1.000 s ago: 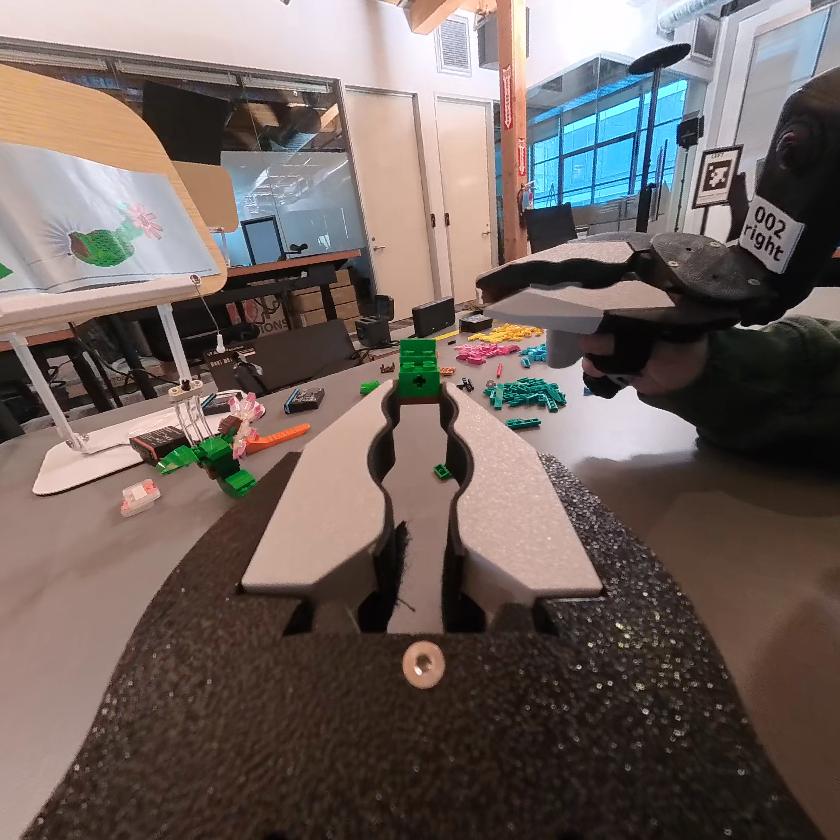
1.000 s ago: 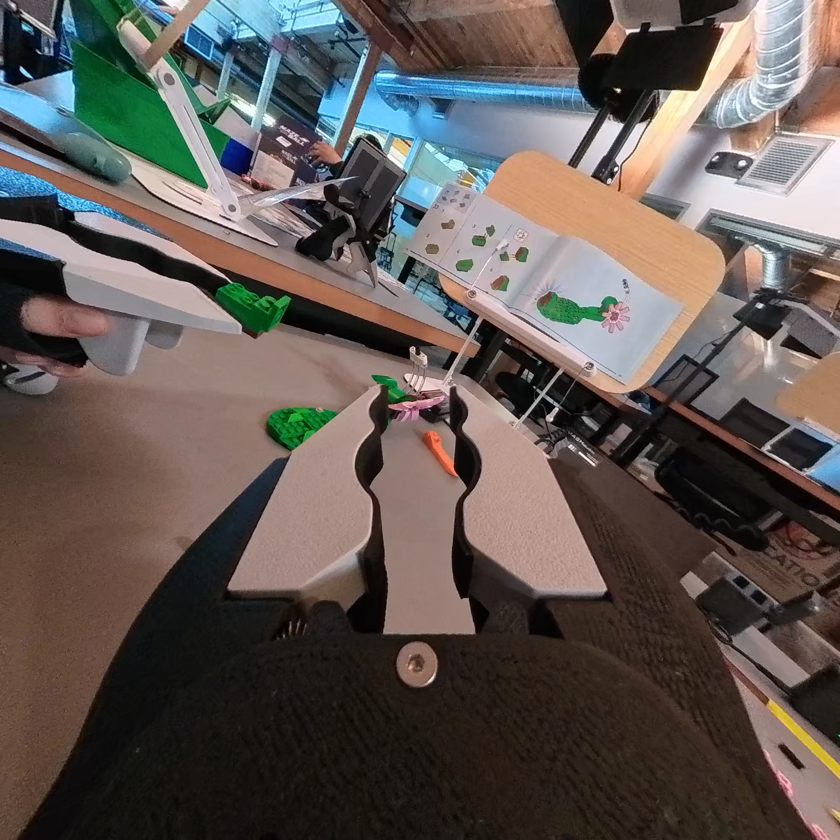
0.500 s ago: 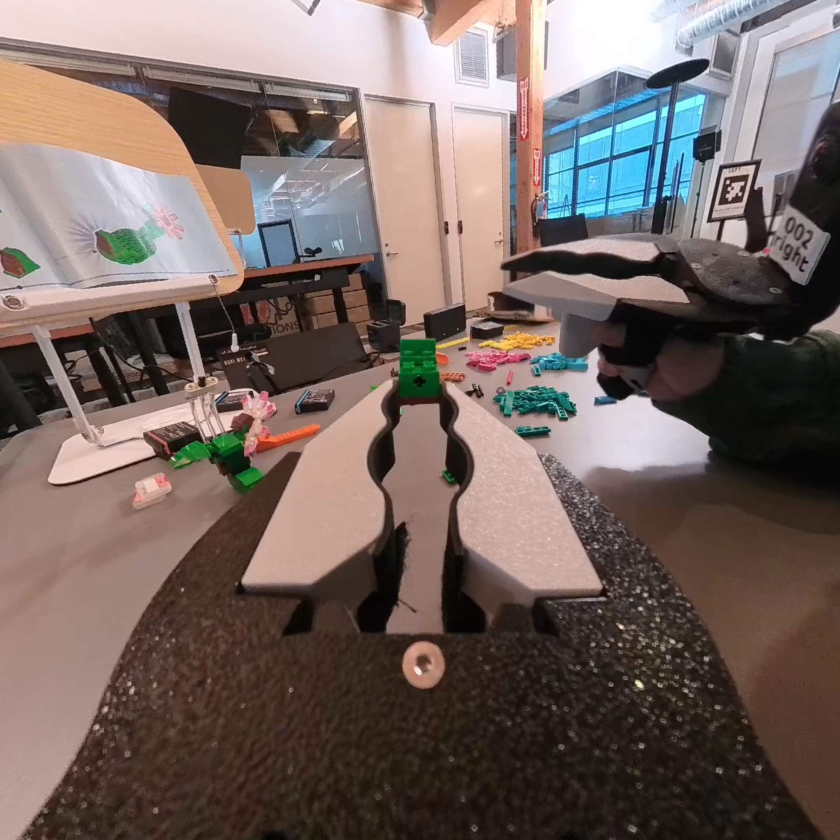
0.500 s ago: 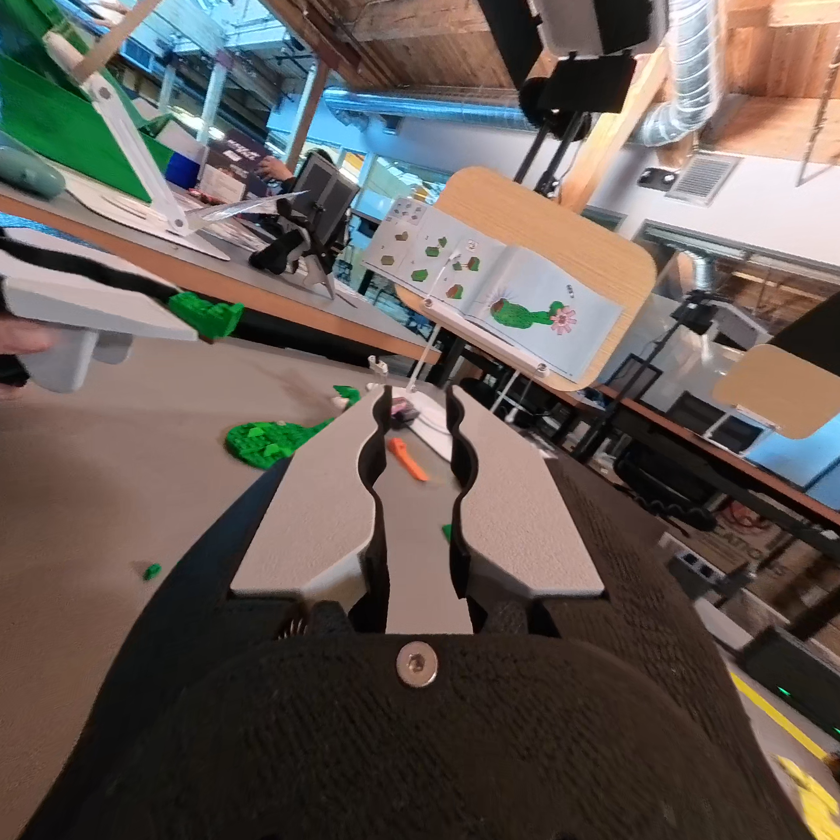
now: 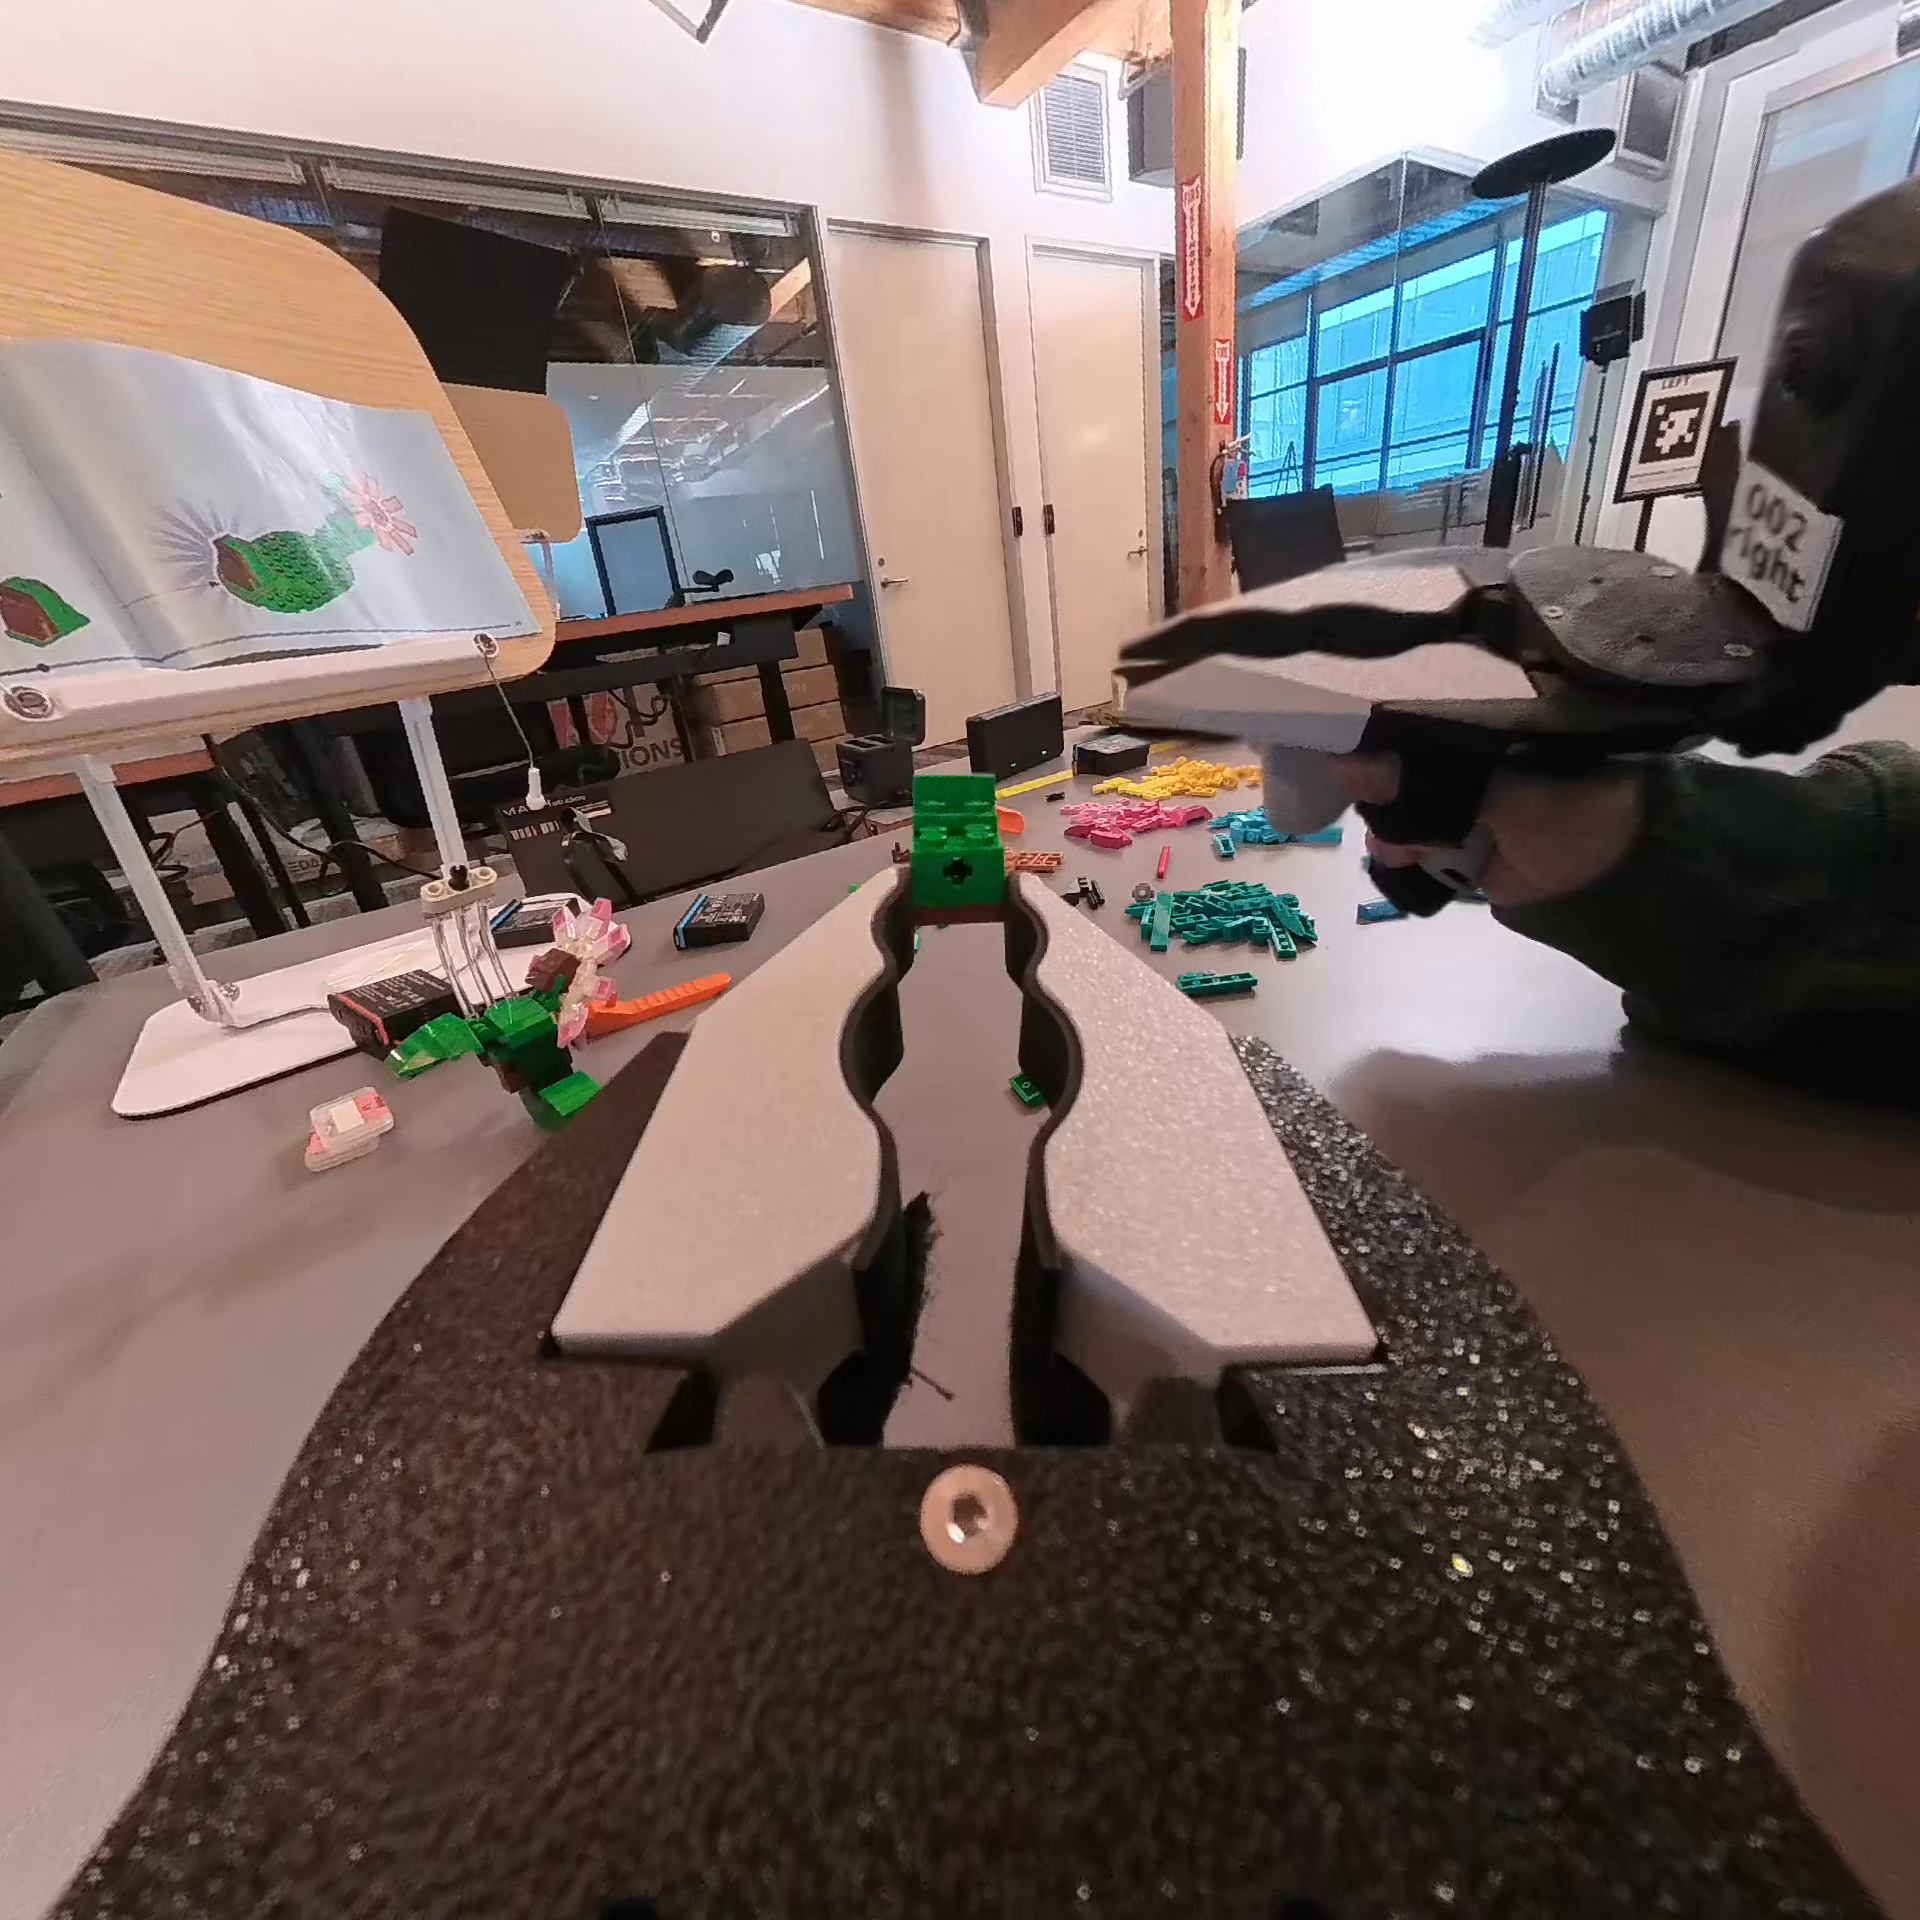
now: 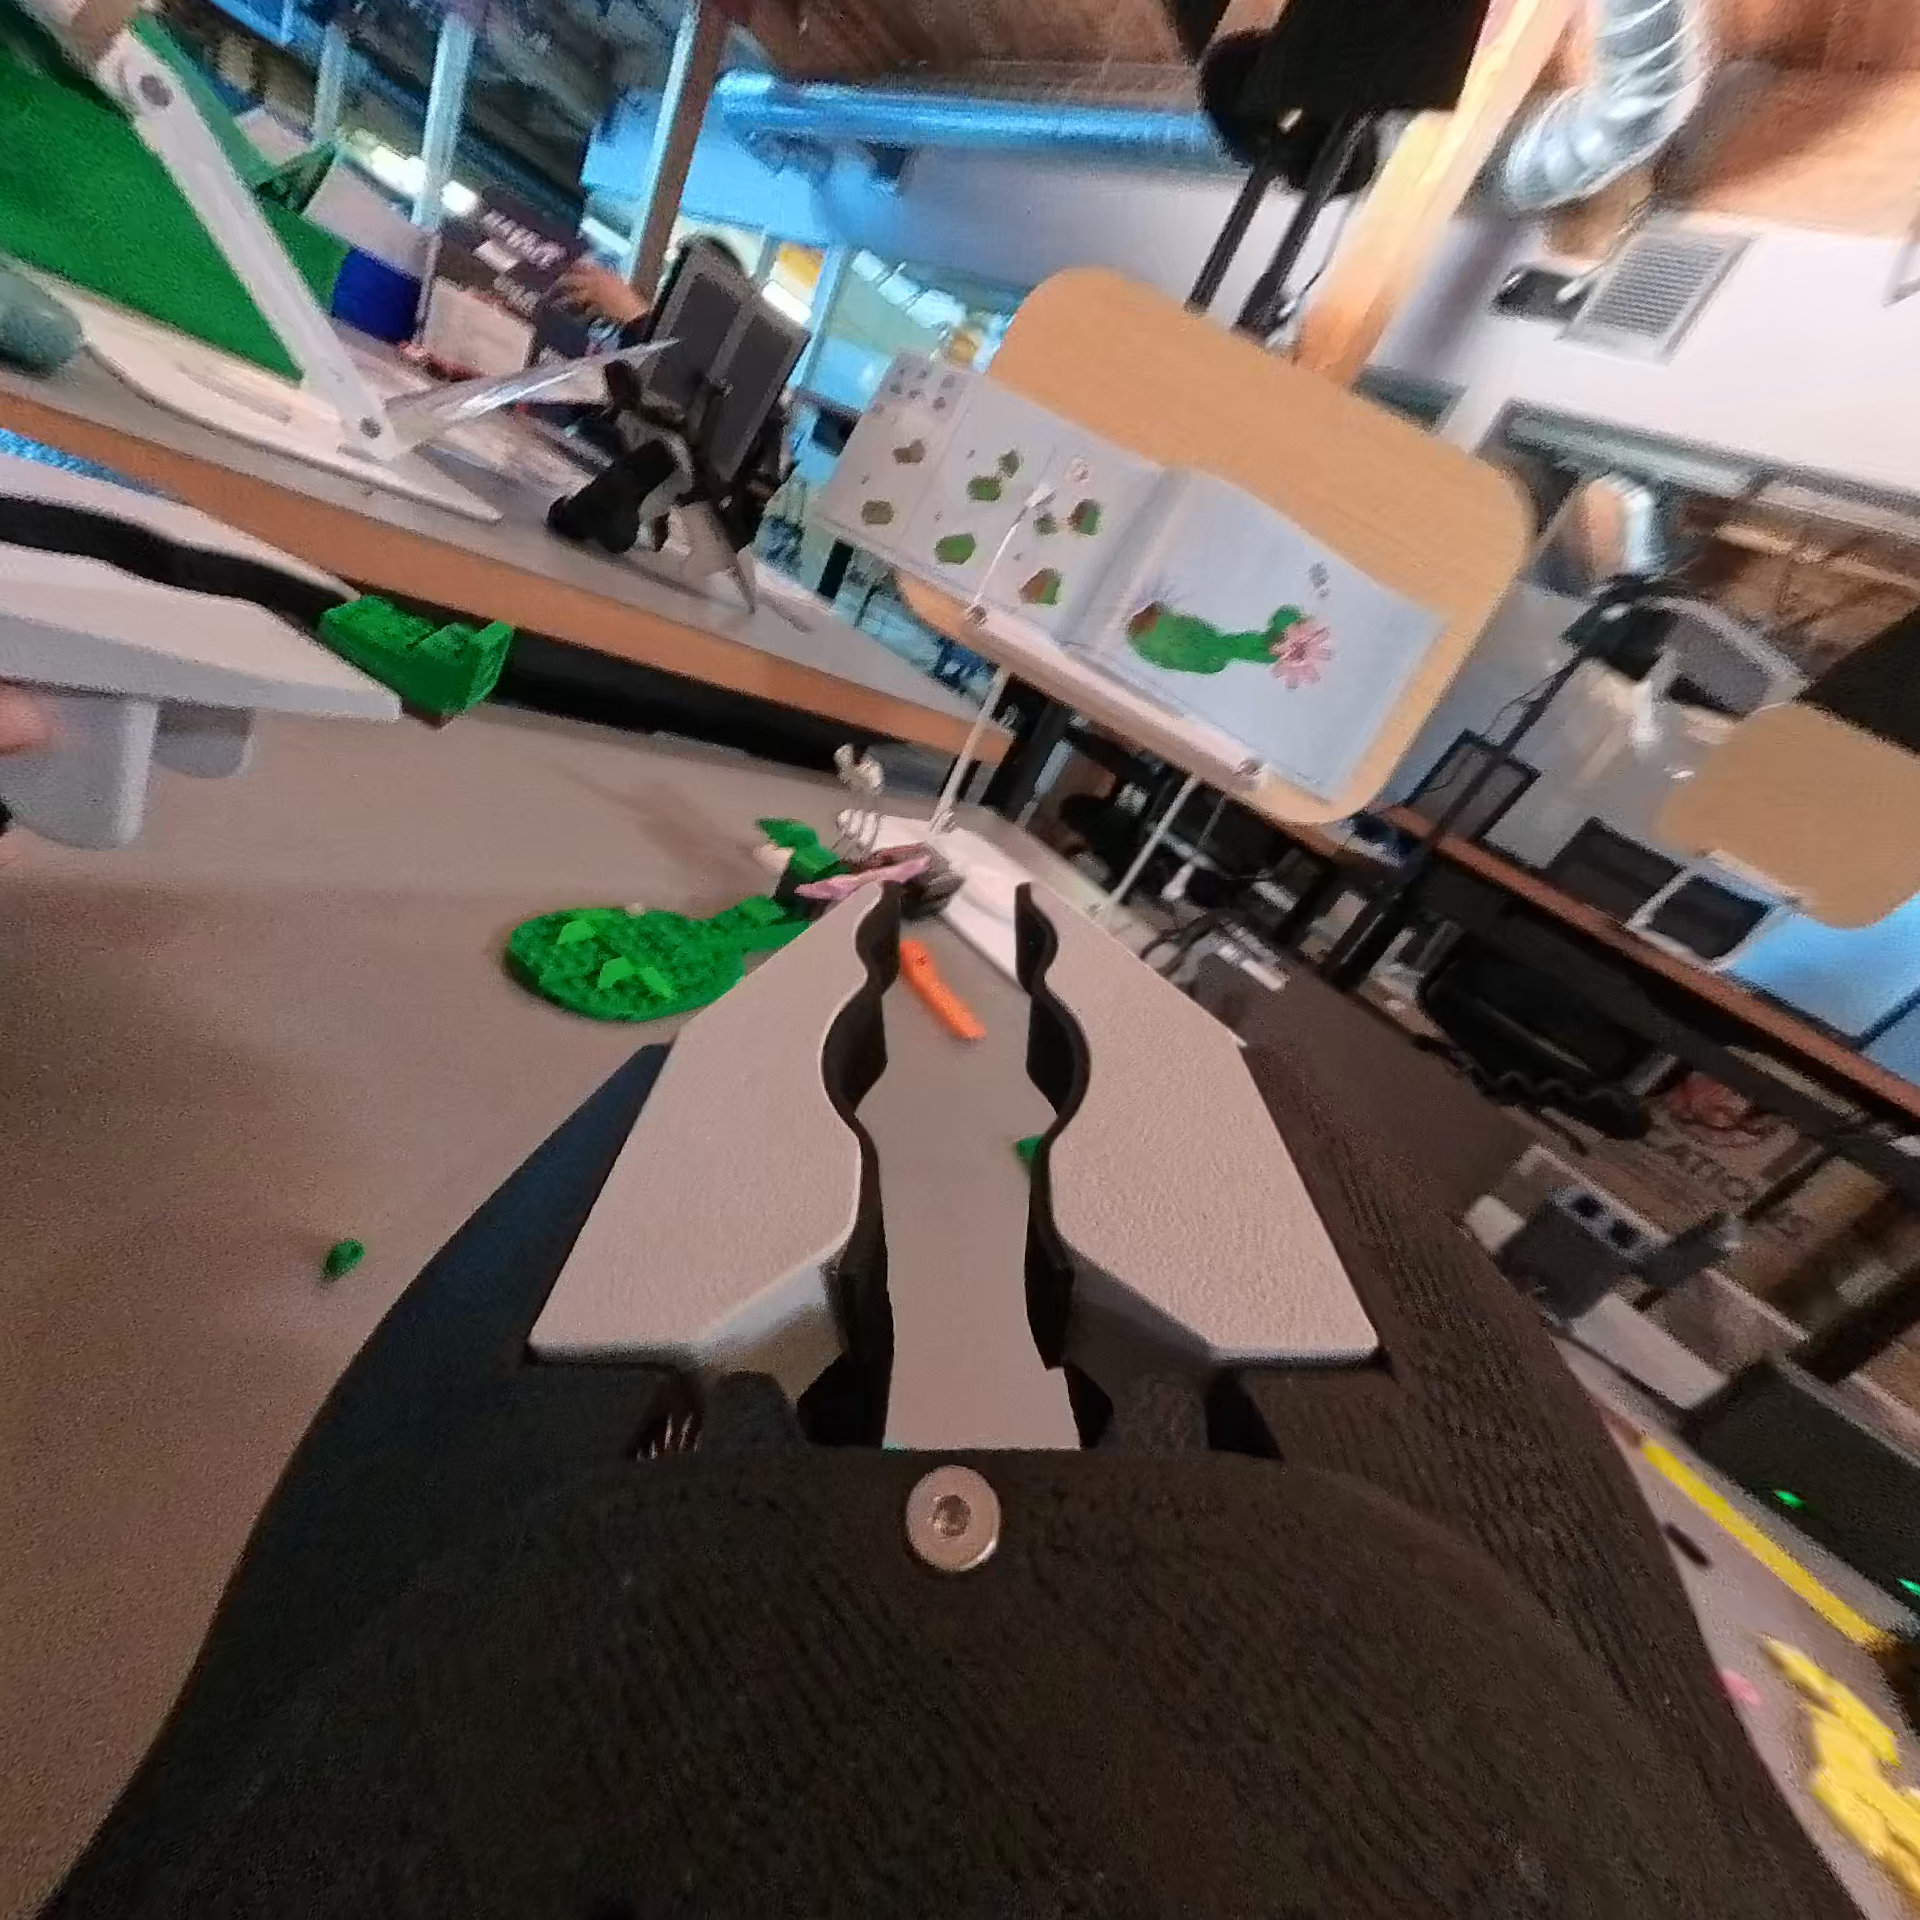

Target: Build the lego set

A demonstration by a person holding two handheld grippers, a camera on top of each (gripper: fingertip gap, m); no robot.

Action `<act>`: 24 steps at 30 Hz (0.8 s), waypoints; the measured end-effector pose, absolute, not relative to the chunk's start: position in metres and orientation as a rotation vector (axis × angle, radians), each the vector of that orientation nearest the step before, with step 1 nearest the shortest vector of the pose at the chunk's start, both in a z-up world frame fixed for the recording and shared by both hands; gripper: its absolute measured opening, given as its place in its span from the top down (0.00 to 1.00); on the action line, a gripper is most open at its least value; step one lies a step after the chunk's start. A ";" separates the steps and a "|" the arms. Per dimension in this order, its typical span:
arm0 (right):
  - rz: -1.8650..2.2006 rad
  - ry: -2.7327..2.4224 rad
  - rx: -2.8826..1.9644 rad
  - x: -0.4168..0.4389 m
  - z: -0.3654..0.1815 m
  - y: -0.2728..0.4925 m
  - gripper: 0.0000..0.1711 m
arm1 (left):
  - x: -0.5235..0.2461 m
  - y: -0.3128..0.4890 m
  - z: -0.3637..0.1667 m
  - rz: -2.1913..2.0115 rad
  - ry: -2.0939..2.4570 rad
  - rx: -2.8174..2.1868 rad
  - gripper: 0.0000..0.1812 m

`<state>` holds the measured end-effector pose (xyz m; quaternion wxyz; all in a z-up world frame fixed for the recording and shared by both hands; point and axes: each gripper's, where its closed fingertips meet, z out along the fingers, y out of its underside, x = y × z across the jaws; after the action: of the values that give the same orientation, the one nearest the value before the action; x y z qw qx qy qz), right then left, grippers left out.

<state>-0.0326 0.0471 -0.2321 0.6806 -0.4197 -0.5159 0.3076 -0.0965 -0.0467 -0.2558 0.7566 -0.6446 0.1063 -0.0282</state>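
Observation:
My left gripper (image 5: pixel 956 885) is shut on a small green brick assembly (image 5: pixel 956 831) and holds it above the grey table (image 5: pixel 312 1299). It also shows at the left of the right wrist view (image 6: pixel 348 665), with the green assembly (image 6: pixel 421 649) at its tip. My right gripper (image 6: pixel 951 906) is open and empty, raised above the table; in the left wrist view (image 5: pixel 1127 675) it hovers to the upper right. A round green plate build (image 6: pixel 623 961) and a green stem with a pink flower (image 5: pixel 520 1029) sit on the table.
An instruction booklet (image 5: pixel 208 551) rests on a wooden stand at the left. An orange brick separator (image 5: pixel 655 1003) lies by the flower. Yellow (image 5: pixel 1184 774), pink (image 5: pixel 1117 821) and teal (image 5: pixel 1216 914) brick piles lie at the far right. Small loose green pieces (image 6: pixel 343 1257) lie on the table. About 12 centimeters separates my left fingertips from my right.
My right gripper has drawn back to the right, away from the left gripper, and its view has swung and blurred. My left gripper still holds the green assembly, almost still.

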 end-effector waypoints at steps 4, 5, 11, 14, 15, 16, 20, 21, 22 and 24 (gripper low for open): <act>0.721 -1.293 -1.033 -0.045 -0.259 0.041 0.88 | -0.096 -0.046 -0.256 -0.060 0.233 -1.405 0.93; 0.722 -1.330 -1.049 -0.047 -0.264 0.039 0.88 | -0.096 -0.046 -0.256 -0.060 0.233 -1.406 0.93; 0.801 -1.749 -1.350 -0.060 -0.317 0.029 0.87 | -0.096 -0.045 -0.256 -0.057 0.239 -1.407 0.93; 0.773 -1.923 -1.441 -0.064 -0.330 0.029 0.86 | -0.096 -0.045 -0.256 -0.065 0.240 -1.405 0.93; 0.733 -1.954 -1.457 -0.065 -0.333 0.033 0.86 | -0.096 -0.045 -0.256 -0.069 0.238 -1.404 0.93; 0.707 -1.966 -1.469 -0.066 -0.335 0.036 0.86 | -0.096 -0.045 -0.256 -0.072 0.236 -1.403 0.93; 0.724 -2.015 -1.570 -0.063 -0.349 0.038 0.85 | -0.096 -0.046 -0.255 -0.080 0.236 -1.395 0.93; 0.711 -2.035 -1.602 -0.060 -0.354 0.039 0.84 | -0.096 -0.046 -0.255 -0.081 0.237 -1.395 0.93; 0.700 -2.051 -1.624 -0.058 -0.359 0.040 0.82 | -0.096 -0.046 -0.255 -0.083 0.238 -1.396 0.93; 0.708 -2.054 -1.639 -0.056 -0.363 0.040 0.82 | -0.096 -0.046 -0.255 -0.084 0.240 -1.397 0.93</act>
<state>-0.0563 0.0400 -0.3629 0.2087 -0.5889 -0.7382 0.2544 -0.0956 -0.0462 -0.2550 0.7583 -0.6414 0.1100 -0.0386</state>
